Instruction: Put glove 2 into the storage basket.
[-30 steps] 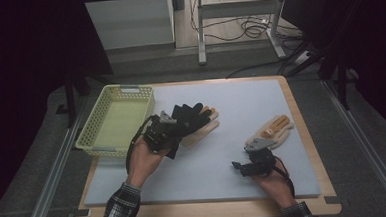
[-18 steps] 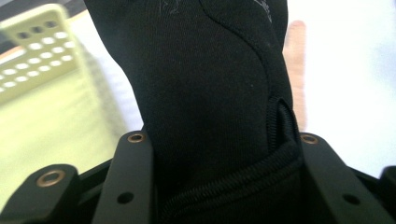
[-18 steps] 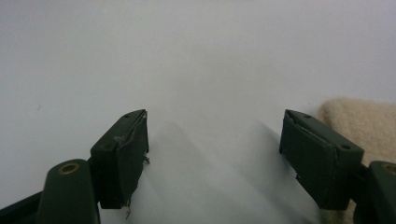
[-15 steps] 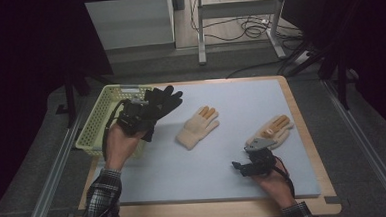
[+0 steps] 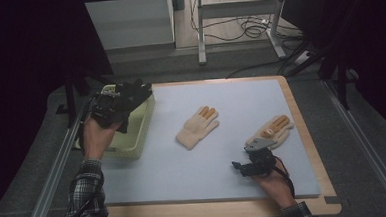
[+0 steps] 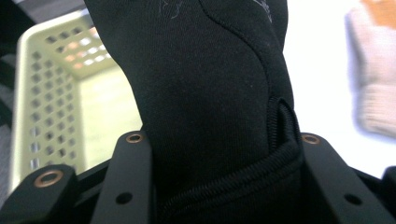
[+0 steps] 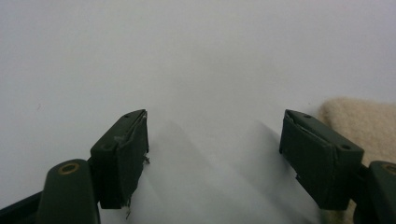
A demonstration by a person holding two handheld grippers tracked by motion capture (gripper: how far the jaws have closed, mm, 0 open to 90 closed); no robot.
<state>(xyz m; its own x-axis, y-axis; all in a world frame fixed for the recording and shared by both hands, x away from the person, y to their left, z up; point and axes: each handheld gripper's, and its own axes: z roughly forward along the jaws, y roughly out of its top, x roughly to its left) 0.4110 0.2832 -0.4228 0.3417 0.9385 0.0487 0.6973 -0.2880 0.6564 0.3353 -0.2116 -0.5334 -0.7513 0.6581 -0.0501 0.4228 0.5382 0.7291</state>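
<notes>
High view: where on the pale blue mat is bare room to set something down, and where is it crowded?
The pale blue mat lies bare along its far edge and across its near left, between the yellow-green perforated basket and the right gripper. It is crowded at the right, where that gripper sits beside the right-hand cream knitted glove.

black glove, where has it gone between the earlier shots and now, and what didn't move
The left gripper carried the black glove leftward, from beside the middle beige glove to over the yellow basket, keeping its grip. The middle beige glove, once partly covered, now lies in full view. The right gripper, open, and the right beige glove stayed put.
</notes>
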